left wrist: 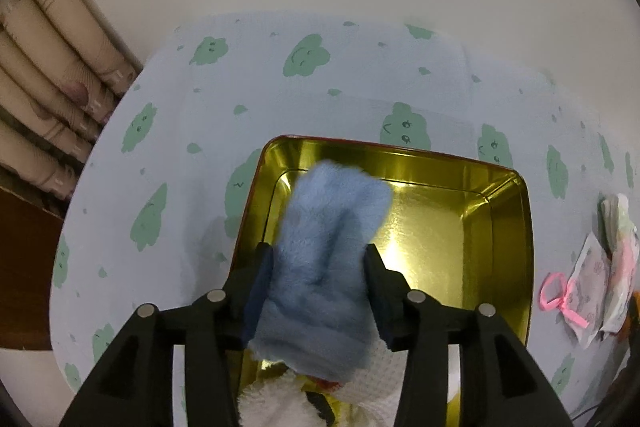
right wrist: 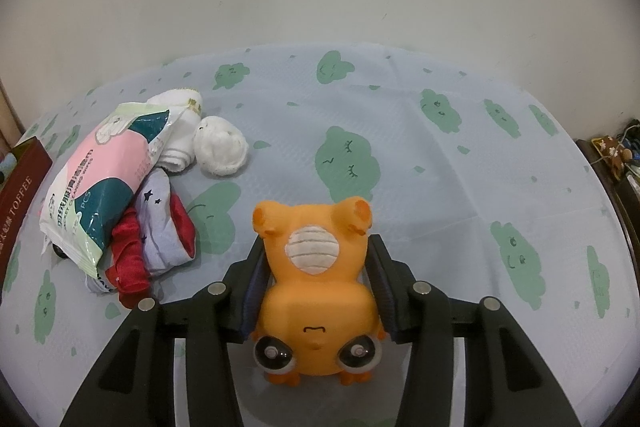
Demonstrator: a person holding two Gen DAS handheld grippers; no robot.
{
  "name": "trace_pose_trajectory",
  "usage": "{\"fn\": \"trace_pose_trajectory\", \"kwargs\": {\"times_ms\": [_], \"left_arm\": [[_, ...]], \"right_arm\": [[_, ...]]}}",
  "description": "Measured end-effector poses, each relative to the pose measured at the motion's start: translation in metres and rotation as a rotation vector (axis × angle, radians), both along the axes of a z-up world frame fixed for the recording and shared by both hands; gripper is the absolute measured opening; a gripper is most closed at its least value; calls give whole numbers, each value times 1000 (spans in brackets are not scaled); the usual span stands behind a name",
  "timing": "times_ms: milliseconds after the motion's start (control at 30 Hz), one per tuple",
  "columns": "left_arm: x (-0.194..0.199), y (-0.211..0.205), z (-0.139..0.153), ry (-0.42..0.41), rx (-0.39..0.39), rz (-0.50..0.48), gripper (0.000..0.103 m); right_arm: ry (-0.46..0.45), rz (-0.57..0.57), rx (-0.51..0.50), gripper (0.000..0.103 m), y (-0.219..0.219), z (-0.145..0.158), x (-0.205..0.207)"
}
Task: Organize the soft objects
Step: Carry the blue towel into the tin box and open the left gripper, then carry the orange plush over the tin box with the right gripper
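Over the gold-lined tin (left wrist: 496, 211), at the centre of the left wrist view, the left gripper (left wrist: 318, 253) has a fluffy blue cloth (left wrist: 328, 247) between its two fingers (left wrist: 260, 275). Whether the pads press on the cloth or merely flank it cannot be told from this view; the cloth fills the whole gap and bulges past the fingertips toward 12 o'clock, hanging over the tin's near-left portion. Below the cloth, at 6 o'clock, white fluffy items (left wrist: 276, 403) and a white waffle-weave cloth (left wrist: 380, 371) lie at the tin's near end. The tin sits on a pale blue tablecloth with green cloud faces (left wrist: 168, 131). At 3 o'clock, well apart from the tin, lie small packets (left wrist: 592, 291) with a pink ribbon loop (left wrist: 554, 293).

Across the right wrist view, the right gripper (right wrist: 316, 255) is clamped on an orange plush toy (right wrist: 316, 267), which is upside down: its big eyes sit toward 6 o'clock and its feet toward 12 o'clock, the pads pressing its sides. At 9 to 10 o'clock on the tablecloth rests a pile: a pack of wipes (right wrist: 100, 179) lying over a red cloth (right wrist: 132, 267) and a star-print grey cloth (right wrist: 160, 227), with rolled white socks (right wrist: 220, 147) just beside them. A red box marked TOFFEE (right wrist: 20, 199) stands at the 9 o'clock edge.
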State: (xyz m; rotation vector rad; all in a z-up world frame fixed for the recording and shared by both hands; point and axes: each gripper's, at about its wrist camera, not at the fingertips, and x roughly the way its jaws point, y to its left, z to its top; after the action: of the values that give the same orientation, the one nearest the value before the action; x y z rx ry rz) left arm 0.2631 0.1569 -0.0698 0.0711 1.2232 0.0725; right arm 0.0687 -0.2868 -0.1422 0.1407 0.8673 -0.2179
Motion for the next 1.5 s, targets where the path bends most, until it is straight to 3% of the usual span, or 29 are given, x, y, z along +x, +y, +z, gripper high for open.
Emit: {"fn": "trace_pose_trajectory", "kwargs": {"times_ms": [133,300,633,833,1133,1300,1500], "left_arm": [[-3,-2,7,-11,11,-13,53],[-13,-2,19,-37,-8,-8,54],[-76,-10,44,-196,33,-9,54],[-103,-1,52,-270,-48,2,54],[-122,12,53,-294,-54,1,54],[-132,22,49,-311,-8,55,54],[-144,35,44,-339,-6,100,54]], "right_arm": [[4,3,-5,45,2,0,0],[6,8,-6,45,2,0,0],[8,8,-7,45,2,0,1],[26,19,-8,46,3,-2,3],[26,24,-28,44,6,-1,3],[28,27,-42,43,9,1,2],[44,30,-71,43,11,5,-1]]}}
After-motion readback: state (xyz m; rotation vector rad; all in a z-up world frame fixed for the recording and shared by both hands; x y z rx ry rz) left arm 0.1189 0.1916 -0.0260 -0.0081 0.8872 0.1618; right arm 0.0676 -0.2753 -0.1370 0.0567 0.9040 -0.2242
